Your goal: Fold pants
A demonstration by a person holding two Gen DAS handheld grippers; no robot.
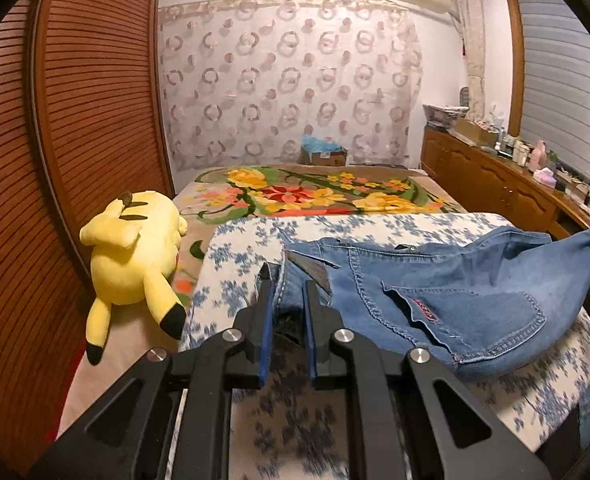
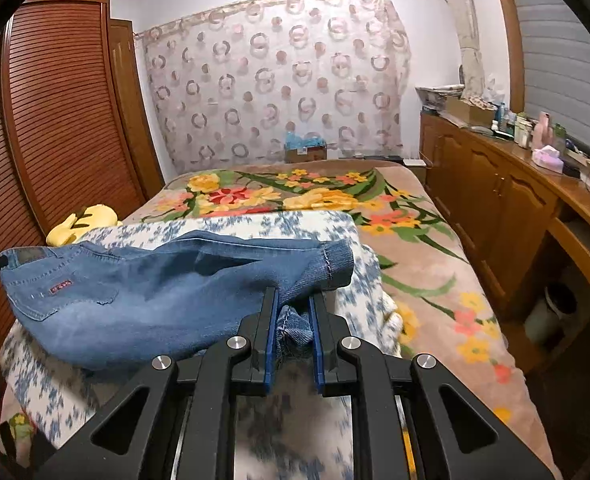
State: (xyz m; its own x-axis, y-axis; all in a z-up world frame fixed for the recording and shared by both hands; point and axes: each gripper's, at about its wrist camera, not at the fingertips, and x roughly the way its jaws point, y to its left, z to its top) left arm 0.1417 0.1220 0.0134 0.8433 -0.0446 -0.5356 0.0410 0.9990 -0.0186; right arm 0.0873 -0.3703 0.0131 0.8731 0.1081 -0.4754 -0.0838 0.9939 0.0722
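Blue denim pants (image 1: 447, 300) hang stretched between my two grippers above a white quilt with blue flowers (image 1: 239, 248). My left gripper (image 1: 289, 284) is shut on the waistband corner at the pants' left end. My right gripper (image 2: 293, 300) is shut on bunched denim near the hemmed leg ends (image 2: 335, 264). In the right wrist view the pants (image 2: 135, 296) run off to the left, back pocket with a red label facing me. The quilt (image 2: 307, 224) lies under them. Each gripper shows as a dark tip at the far edge of the other's view.
A yellow plush toy (image 1: 135, 256) lies on the bed's left side beside a slatted wooden wardrobe (image 1: 95, 120). A floral blanket (image 2: 415, 240) covers the bed. A wooden cabinet (image 2: 515, 208) with bottles and boxes runs along the right. A patterned curtain hangs behind.
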